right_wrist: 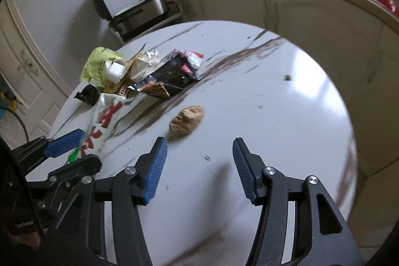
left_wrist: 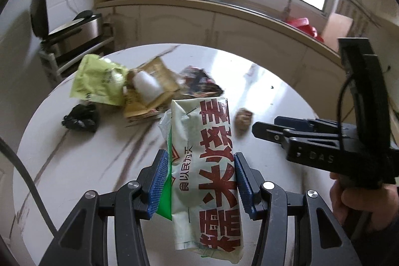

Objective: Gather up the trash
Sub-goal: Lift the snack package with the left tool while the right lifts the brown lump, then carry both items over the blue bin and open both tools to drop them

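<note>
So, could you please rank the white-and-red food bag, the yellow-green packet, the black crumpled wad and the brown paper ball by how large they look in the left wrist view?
1. white-and-red food bag, though it is nearest the camera, between the left gripper pads.
2. yellow-green packet.
3. black crumpled wad.
4. brown paper ball; close to the wad, so that order is unsure.

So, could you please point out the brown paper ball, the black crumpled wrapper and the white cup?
brown paper ball (right_wrist: 187, 122), right wrist view, its middle
black crumpled wrapper (left_wrist: 80, 117), left wrist view, its middle
white cup (left_wrist: 147, 87), left wrist view, its side
</note>
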`<state>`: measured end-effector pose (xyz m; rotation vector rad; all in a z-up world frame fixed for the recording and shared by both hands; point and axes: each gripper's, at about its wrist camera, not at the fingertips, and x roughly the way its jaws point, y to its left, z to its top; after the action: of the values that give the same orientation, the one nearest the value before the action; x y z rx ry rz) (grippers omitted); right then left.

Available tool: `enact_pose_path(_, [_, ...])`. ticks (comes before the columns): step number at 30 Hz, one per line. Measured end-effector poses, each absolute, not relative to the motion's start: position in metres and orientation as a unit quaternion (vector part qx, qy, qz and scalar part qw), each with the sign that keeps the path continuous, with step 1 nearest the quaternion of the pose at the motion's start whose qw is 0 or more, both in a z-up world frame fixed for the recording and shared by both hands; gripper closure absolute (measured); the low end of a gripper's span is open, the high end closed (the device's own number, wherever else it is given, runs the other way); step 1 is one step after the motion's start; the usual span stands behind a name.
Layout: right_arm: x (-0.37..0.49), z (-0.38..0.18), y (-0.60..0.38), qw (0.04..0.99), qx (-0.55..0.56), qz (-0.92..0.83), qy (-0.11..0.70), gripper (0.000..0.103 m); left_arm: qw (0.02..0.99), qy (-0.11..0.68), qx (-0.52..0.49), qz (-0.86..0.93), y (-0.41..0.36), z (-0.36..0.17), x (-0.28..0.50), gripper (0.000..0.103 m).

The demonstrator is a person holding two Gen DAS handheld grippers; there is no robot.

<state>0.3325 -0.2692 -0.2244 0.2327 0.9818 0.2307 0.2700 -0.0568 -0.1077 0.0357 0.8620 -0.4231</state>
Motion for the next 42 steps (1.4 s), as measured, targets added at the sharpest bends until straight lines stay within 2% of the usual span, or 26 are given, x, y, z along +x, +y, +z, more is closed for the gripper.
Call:
enact_pose_path(7, [0.366,-0.232,-0.241,0.867,0.075,0.107,0.481,0.051,0.889,0.416,0.006,-0.193,-0.035,-0.110,0.278,0.055])
enact_pose_path(8, [0.368,-0.232,-0.236,0.868,0.062,0.104,0.482,0.056,0.889,0.416,0.005,-0.193,-0.034,-0.109,0.278,0.055])
enact_pose_path(9, [0.370,-0.232,-0.231,0.870,0.045,0.098,0.482,0.067,0.889,0.415,0.004,-0.194,-0.033,-0.109,0.278,0.055])
enact_pose_path(11, [0.370,-0.232,-0.226,0.873,0.023,0.082,0.481,0.073,0.889,0.415,0.003,-0.193,-0.034,-0.109,0.277,0.055])
enact_pose_path(15, [0.363,-0.231,-0.219,0.877,0.003,0.070,0.475,0.074,0.888,0.415,0.002,-0.196,-0.034,-0.110,0.277,0.055])
enact_pose_path(26, [0.325,-0.209,-0.258,0.887,0.077,0.075,0.450,0.074,0.888,0.406,0.018,-0.213,-0.053,-0.100,0.269,0.055])
enact_pose_path(42, [0.215,-0.180,-0.414,0.901,0.186,-0.010,0.393,0.074,0.857,0.391,0.071,-0.328,-0.199,-0.082,0.231,0.055])
